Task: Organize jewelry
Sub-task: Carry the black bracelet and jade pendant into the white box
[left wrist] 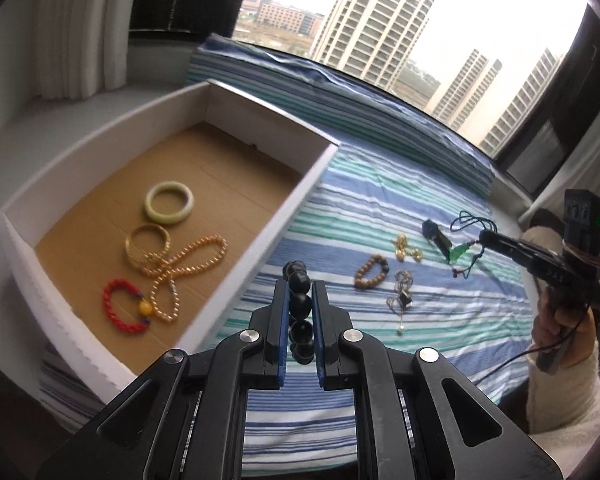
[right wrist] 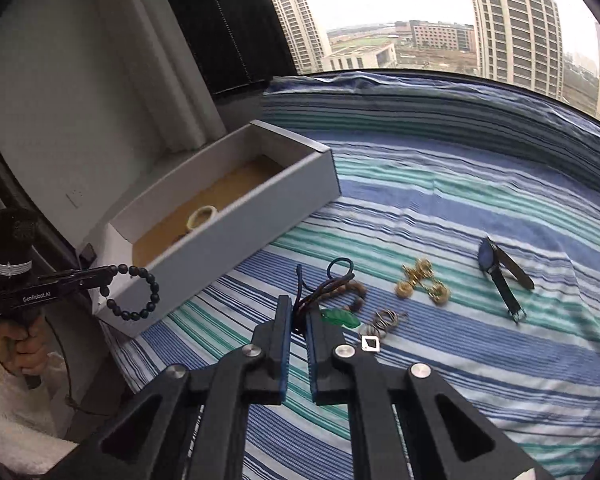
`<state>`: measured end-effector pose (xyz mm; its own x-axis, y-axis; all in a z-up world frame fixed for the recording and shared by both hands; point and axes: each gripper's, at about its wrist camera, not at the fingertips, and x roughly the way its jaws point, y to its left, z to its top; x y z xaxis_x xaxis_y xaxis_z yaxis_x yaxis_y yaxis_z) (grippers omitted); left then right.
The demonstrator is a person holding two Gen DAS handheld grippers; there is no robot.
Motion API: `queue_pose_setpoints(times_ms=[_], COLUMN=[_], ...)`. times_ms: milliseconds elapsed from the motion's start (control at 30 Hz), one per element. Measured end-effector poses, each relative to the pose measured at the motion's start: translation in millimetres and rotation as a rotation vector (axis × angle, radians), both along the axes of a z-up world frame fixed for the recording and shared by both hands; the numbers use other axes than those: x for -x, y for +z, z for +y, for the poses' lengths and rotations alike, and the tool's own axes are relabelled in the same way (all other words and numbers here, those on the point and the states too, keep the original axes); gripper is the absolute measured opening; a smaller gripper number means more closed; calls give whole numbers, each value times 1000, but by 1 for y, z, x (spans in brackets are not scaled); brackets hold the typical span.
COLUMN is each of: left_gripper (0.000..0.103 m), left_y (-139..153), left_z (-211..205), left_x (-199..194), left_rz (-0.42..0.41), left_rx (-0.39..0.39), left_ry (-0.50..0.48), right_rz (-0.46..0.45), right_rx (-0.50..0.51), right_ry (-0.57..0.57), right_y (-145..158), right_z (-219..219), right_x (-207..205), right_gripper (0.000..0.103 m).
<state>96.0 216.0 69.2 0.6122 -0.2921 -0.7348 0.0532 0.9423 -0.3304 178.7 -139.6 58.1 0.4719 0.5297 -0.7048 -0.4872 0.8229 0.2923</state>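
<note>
From the left wrist camera, the left gripper (left wrist: 300,312) had its jaws clenched on one black bead bracelet (left wrist: 300,304), held above the striped bed sheet (left wrist: 420,360) just right of the white box (left wrist: 256,236). Four pieces lay in the box: one pale green bangle (left wrist: 169,202), one gold bangle (left wrist: 148,245), one gold bead necklace (left wrist: 188,268) and one red bracelet (left wrist: 126,306). On the sheet to the right lay one brown bead bracelet (left wrist: 371,271), one cluster of gold pieces (left wrist: 406,249), one silver tangle (left wrist: 401,298) and one watch (left wrist: 436,234). At the far right, the right gripper (left wrist: 485,237) gripped the cord of one green pendant (left wrist: 458,254), lifted off the sheet.

From the right wrist camera, the right gripper (right wrist: 299,312) had its jaws closed on the dark cord, the green pendant (right wrist: 340,318) hanging just right of them. At the left, the left gripper (right wrist: 110,270) held the black bead bracelet (right wrist: 138,292) as a loop in front of the near end of the white box (right wrist: 236,236). Only the pale green bangle (right wrist: 203,216) showed clearly inside. The gold pieces (right wrist: 420,282), silver tangle (right wrist: 384,320) and watch (right wrist: 500,272) lay on the sheet (right wrist: 460,360).
</note>
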Motion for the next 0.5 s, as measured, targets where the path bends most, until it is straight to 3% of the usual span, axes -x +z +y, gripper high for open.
queue_pose_setpoints(times_ms=[233, 500], left_gripper=[9, 9], left_y=[10, -37], left_z=[76, 133], left_x=[-24, -68], left_rz=[-14, 98], left_rx=[-71, -116], left_ry=[179, 289], right_rz=[-94, -19], right_rx=[-42, 42], right_ry=[196, 278], right_y=[28, -5], right_z=[113, 226], right_x=[-50, -109], right_gripper=[7, 7])
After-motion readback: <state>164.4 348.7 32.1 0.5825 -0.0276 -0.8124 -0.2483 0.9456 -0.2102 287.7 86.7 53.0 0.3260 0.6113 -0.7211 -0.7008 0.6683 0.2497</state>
